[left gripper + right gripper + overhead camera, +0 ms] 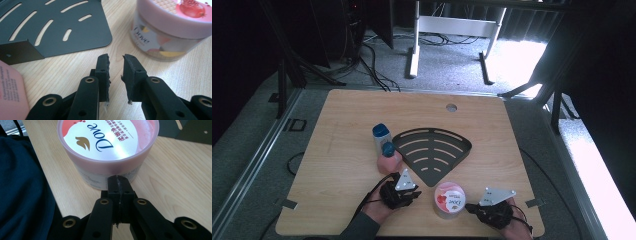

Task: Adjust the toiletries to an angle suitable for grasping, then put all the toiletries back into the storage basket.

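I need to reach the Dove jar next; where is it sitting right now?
In the high view the Dove jar stands near the table's front edge, between the left gripper and right gripper, just below the black tray's point.

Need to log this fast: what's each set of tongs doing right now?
Left tongs: slightly open, nothing between them.
Right tongs: shut, empty, tips close to the Dove jar.
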Tool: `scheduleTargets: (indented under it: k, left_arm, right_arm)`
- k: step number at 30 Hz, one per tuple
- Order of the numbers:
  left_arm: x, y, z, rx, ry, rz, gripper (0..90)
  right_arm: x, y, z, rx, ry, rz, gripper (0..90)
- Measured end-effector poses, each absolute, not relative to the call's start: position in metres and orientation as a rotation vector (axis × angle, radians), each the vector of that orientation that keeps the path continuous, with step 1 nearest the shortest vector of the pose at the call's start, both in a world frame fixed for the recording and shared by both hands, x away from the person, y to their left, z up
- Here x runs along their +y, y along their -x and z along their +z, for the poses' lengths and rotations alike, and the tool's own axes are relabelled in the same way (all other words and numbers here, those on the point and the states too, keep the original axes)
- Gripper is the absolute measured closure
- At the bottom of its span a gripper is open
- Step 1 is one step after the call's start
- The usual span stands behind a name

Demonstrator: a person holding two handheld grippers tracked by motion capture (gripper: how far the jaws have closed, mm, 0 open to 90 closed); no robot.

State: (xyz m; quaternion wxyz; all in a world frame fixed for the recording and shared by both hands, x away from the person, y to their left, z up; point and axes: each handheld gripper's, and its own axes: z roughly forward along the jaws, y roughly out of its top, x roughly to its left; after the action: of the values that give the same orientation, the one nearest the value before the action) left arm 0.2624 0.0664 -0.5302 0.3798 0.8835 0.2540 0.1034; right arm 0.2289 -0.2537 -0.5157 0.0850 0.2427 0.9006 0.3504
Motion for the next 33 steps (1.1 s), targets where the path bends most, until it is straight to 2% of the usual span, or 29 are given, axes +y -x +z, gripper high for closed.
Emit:
scheduleTargets:
  k: [13, 18, 21, 23, 27, 28, 29, 33]
  left_arm:
    - [0.068, -0.26, -0.53, 0.637, -2.242, 0.232, 68.8]
    - [0.072, -0.259, -0.531, 0.623, -2.228, 0.187, 61.7]
    - [0.073, -0.258, -0.531, 0.602, -2.228, 0.15, 57.3]
    - [0.071, -0.256, -0.531, 0.588, -2.225, 0.138, 51.7]
    - [0.067, -0.254, -0.531, 0.562, -2.227, 0.121, 48.1]
    - [0.066, -0.254, -0.531, 0.557, -2.229, 0.118, 48.1]
    - [0.065, -0.253, -0.531, 0.552, -2.232, 0.126, 46.6]
    - [0.061, -0.253, -0.531, 0.527, -2.247, 0.113, 43.7]
  right_arm:
    - [-0.236, -0.241, -0.516, 2.706, -0.67, 1.056, 90.0]
    - [-0.236, -0.243, -0.518, 2.711, -0.673, 1.06, 89.9]
    - [-0.237, -0.244, -0.52, 2.721, -0.666, 1.061, 85.4]
    - [-0.237, -0.243, -0.521, 2.743, -0.646, 1.071, 78.3]
    - [-0.239, -0.242, -0.523, 2.745, -0.646, 1.093, 68.8]
    - [-0.239, -0.242, -0.523, 2.745, -0.646, 1.093, 68.8]
    - [-0.238, -0.241, -0.523, 2.737, -0.631, 1.07, 63.8]
    - [-0.236, -0.24, -0.524, 2.735, -0.613, 1.089, 55.6]
